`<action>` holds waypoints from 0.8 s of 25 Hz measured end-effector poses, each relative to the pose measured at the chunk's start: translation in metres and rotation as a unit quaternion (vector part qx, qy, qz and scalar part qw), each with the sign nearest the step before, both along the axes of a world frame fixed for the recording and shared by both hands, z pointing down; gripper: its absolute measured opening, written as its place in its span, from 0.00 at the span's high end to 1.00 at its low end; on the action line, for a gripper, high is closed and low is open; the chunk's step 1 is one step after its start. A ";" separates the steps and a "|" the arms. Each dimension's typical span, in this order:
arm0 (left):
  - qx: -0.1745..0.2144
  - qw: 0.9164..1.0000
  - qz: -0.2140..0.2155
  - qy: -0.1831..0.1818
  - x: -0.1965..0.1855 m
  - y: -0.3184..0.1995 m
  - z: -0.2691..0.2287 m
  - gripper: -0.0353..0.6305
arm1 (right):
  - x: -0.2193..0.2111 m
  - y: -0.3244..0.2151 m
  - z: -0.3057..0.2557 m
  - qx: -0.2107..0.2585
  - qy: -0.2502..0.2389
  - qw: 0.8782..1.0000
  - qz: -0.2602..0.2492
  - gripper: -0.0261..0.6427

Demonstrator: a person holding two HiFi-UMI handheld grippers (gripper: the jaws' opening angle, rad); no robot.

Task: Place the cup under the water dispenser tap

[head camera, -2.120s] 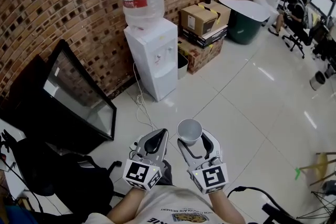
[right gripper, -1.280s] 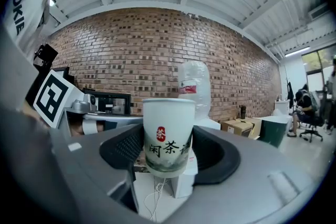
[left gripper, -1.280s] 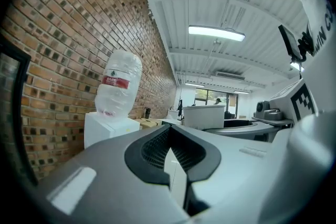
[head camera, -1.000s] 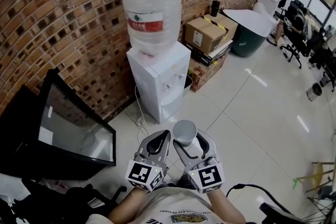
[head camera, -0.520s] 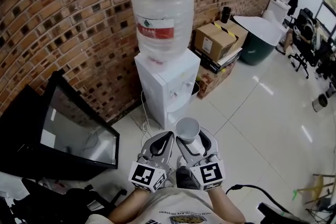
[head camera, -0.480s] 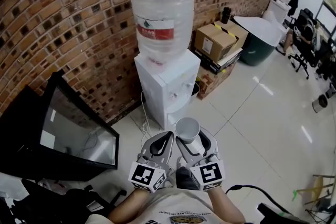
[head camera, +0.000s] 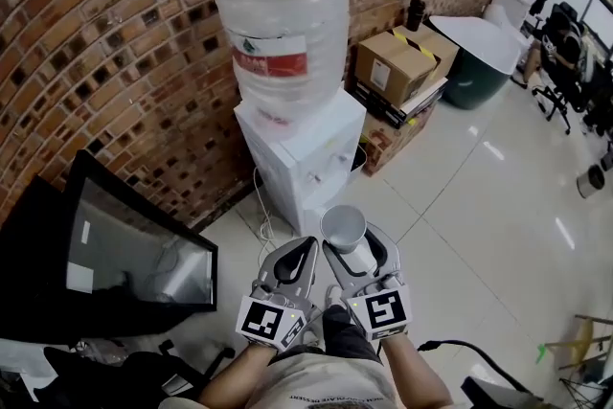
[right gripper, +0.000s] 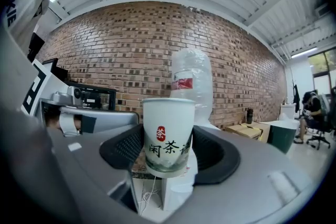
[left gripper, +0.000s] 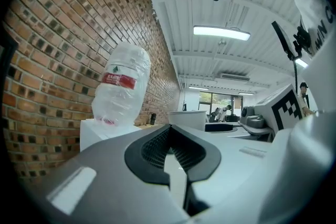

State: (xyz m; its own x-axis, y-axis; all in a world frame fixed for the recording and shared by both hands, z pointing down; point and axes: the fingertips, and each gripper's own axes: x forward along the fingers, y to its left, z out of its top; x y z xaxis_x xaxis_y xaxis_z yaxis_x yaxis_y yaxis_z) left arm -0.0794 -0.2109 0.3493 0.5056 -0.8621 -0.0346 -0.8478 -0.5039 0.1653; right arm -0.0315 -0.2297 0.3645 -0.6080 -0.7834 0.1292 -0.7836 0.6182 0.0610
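Cup [right gripper: 168,134], white with printed characters, stands upright, pinched in the right hand-held gripper [head camera: 350,242] just in front of the water dispenser [head camera: 305,148] against a brick wall [head camera: 115,34]; the left hand-held gripper [head camera: 295,249] is pressed together, empty.

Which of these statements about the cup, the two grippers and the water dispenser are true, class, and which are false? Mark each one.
1. The right gripper holds a paper cup upright. True.
2. The left gripper grips a second cup. False: its jaws are together with nothing between them.
3. The cup already stands in the water dispenser. False: it is in the right gripper, in the air in front of the dispenser.
4. A large clear bottle sits on top of the dispenser. True.
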 end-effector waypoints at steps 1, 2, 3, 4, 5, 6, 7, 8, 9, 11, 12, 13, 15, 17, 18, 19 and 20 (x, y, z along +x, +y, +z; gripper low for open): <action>-0.001 1.000 -0.001 -0.002 0.001 -0.004 0.002 0.96 | 0.000 -0.006 0.005 0.000 0.000 1.000 -0.001 0.52; -0.002 1.000 -0.001 -0.004 0.001 -0.009 0.005 0.96 | 0.000 -0.011 0.010 -0.002 0.000 1.000 -0.002 0.52; -0.003 1.000 -0.001 -0.005 0.002 -0.013 0.009 0.96 | -0.001 -0.017 0.016 -0.004 0.000 1.000 -0.003 0.52; -0.004 1.000 -0.002 -0.007 0.003 -0.018 0.013 0.96 | -0.001 -0.023 0.021 -0.006 -0.001 1.000 -0.004 0.52; -0.006 1.000 -0.002 -0.009 0.004 -0.023 0.017 0.96 | -0.001 -0.029 0.027 -0.007 -0.003 1.000 -0.004 0.52; -0.007 1.000 -0.002 -0.011 0.005 -0.028 0.022 0.96 | -0.002 -0.034 0.033 -0.009 -0.005 1.000 -0.004 0.52; -0.008 1.000 -0.002 -0.013 0.005 -0.033 0.027 0.96 | -0.002 -0.040 0.040 -0.011 -0.008 1.000 -0.004 0.52; -0.009 1.000 -0.003 -0.013 0.005 -0.037 0.032 0.96 | -0.003 -0.046 0.047 -0.013 -0.010 1.000 -0.003 0.52; -0.013 1.000 -0.003 -0.014 0.006 -0.041 0.039 0.96 | -0.004 -0.050 0.054 -0.018 -0.011 1.000 -0.003 0.52; -0.025 1.000 -0.001 -0.015 0.007 -0.048 0.054 0.96 | -0.004 -0.059 0.070 -0.029 -0.014 0.999 0.000 0.52; -0.030 0.999 -0.001 -0.014 0.007 -0.052 0.062 0.96 | -0.004 -0.064 0.077 -0.033 -0.016 0.999 0.002 0.52; -0.034 0.999 -0.001 -0.012 0.007 -0.058 0.069 0.96 | -0.005 -0.071 0.085 -0.036 -0.019 0.999 0.003 0.52; -0.039 0.999 -0.003 -0.012 0.005 -0.069 0.082 0.96 | -0.006 -0.084 0.100 -0.039 -0.026 0.999 0.005 0.52; -0.042 0.999 -0.007 -0.013 0.003 -0.078 0.095 0.96 | -0.008 -0.094 0.117 -0.041 -0.031 0.999 0.004 0.52; -0.044 0.999 -0.010 -0.013 0.002 -0.082 0.102 0.96 | -0.009 -0.098 0.126 -0.042 -0.032 0.999 0.002 0.52; -0.047 0.999 -0.012 -0.013 0.002 -0.086 0.110 0.96 | -0.011 -0.102 0.136 -0.044 -0.033 0.998 -0.001 0.52; -0.050 0.999 -0.014 -0.014 0.001 -0.090 0.118 0.96 | -0.011 -0.105 0.146 -0.046 -0.033 0.998 -0.004 0.52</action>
